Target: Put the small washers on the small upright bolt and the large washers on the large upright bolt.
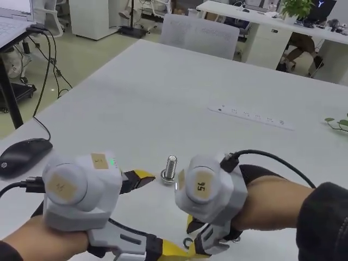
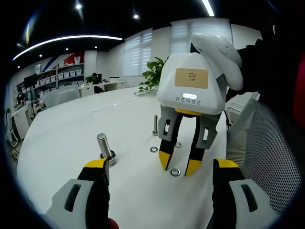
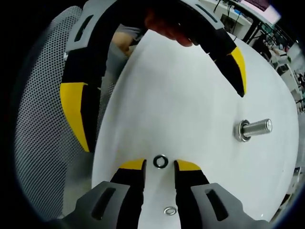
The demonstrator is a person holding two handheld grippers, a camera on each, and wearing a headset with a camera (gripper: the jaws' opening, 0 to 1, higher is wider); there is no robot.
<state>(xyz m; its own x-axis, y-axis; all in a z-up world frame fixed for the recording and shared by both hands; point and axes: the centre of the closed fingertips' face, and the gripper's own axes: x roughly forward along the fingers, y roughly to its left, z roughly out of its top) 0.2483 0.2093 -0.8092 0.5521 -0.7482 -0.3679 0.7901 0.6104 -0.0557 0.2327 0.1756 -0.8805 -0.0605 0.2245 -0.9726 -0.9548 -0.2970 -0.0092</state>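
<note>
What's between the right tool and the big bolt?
Only bare table lies between right tool and big bolt, in the right gripper view. A washer sits between its tips.

Grey chair (image 1: pixel 198 35), white desks (image 1: pixel 272 24) and a potted plant (image 1: pixel 296 6) stand on pale floor (image 1: pixel 87 60).

We see a white table (image 1: pixel 163 87): a black mouse (image 1: pixel 23 154) by its left edge, a white power strip (image 1: pixel 251 116) toward its far side, a grey chair (image 1: pixel 198 35) beyond it.
</note>
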